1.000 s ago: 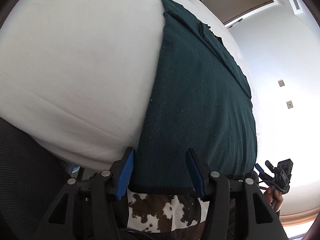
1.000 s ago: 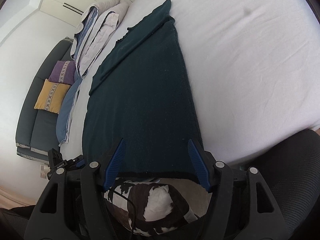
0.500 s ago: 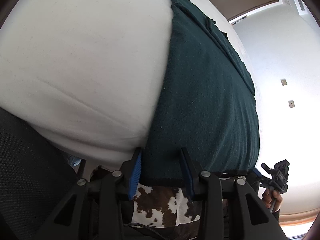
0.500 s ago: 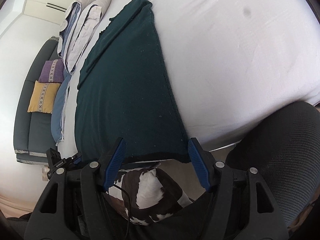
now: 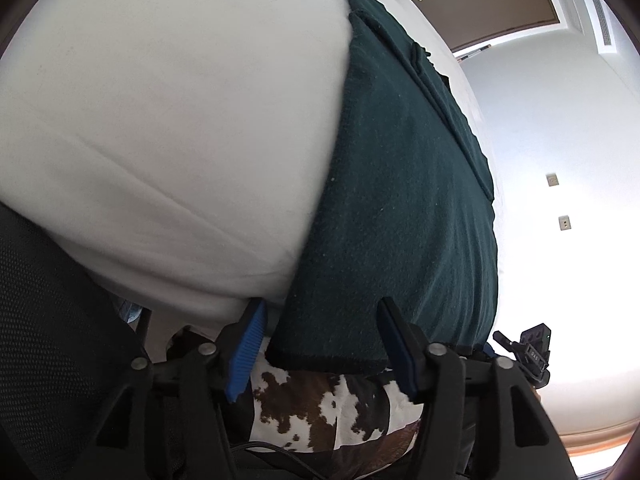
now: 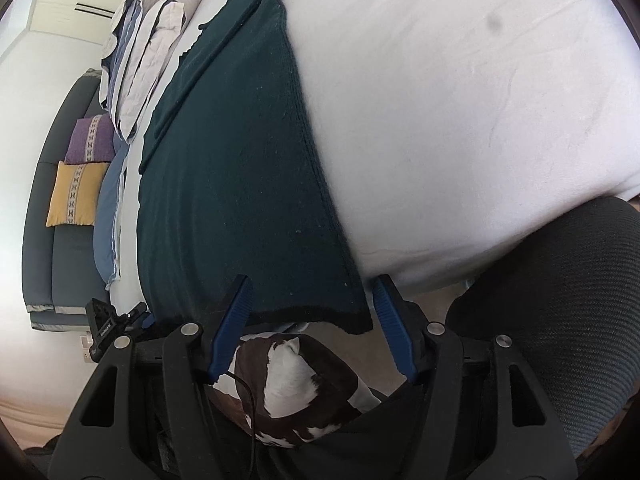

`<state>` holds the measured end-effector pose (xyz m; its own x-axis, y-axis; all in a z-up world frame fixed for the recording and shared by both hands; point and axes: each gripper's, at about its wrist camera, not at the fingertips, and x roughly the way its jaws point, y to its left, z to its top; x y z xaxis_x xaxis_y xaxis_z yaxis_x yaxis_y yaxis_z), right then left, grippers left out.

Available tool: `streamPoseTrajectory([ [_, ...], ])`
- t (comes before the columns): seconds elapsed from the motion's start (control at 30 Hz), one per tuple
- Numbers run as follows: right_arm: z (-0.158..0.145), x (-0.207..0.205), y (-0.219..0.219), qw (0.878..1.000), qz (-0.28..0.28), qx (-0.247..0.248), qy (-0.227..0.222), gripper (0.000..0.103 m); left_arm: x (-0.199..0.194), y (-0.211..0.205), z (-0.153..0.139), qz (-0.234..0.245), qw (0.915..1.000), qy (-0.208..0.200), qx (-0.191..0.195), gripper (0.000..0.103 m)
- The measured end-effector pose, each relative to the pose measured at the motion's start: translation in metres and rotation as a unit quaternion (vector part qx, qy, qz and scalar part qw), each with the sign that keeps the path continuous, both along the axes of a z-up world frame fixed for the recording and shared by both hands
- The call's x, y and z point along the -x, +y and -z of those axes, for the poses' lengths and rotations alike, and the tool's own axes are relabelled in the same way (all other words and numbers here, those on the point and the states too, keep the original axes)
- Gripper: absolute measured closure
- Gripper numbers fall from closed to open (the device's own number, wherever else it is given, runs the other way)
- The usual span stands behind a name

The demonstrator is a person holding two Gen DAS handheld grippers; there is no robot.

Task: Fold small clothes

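The dark green garment (image 5: 404, 208) lies flat on the white bed (image 5: 168, 112), its hem overhanging the bed's near edge. The left gripper (image 5: 320, 344) (jaws just reopened) straddles the hem's left corner, pads apart. The right gripper (image 6: 312, 320) brackets the right corner, also unclamped. Best seat both corners deep, then clamp evenly.

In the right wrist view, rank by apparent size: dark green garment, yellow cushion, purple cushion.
1. dark green garment, by far the largest.
2. yellow cushion.
3. purple cushion, only slightly smaller and farther off, so unsure.
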<state>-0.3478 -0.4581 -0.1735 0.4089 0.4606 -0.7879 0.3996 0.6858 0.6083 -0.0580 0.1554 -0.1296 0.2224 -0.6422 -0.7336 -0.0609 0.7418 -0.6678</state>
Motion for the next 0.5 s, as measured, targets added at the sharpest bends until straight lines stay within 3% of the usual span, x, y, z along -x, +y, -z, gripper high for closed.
streamPoseTrajectory([
  [0.1, 0.001, 0.000, -0.002, 1.000, -0.003, -0.005, -0.002, 0.057, 0.003, 0.005, 0.001, -0.004, 0.9999, 0.005, -0.015, 0.072],
  [0.13, 0.002, 0.001, -0.002, 1.000, -0.004, -0.009, 0.000, 0.068, 0.002, 0.005, 0.002, -0.004, 0.9998, 0.007, -0.018, 0.077],
  [0.2, 0.004, 0.005, -0.001, 1.000, -0.003, -0.014, 0.001, 0.074, 0.003, 0.005, 0.002, -0.001, 0.9997, 0.012, -0.020, 0.081],
  [0.27, 0.005, 0.009, -0.002, 1.000, 0.002, -0.016, -0.002, 0.086, 0.004, 0.004, 0.000, 0.000, 0.9997, 0.012, -0.022, 0.088],
  [0.33, 0.004, 0.012, -0.004, 1.000, 0.010, -0.019, -0.008, 0.093, 0.005, 0.004, -0.001, -0.002, 0.9997, 0.011, -0.022, 0.095],
  [0.5, -0.003, 0.017, -0.003, 0.999, 0.016, -0.009, -0.030, 0.096, 0.010, 0.003, -0.010, -0.008, 0.9993, -0.012, -0.034, 0.097],
])
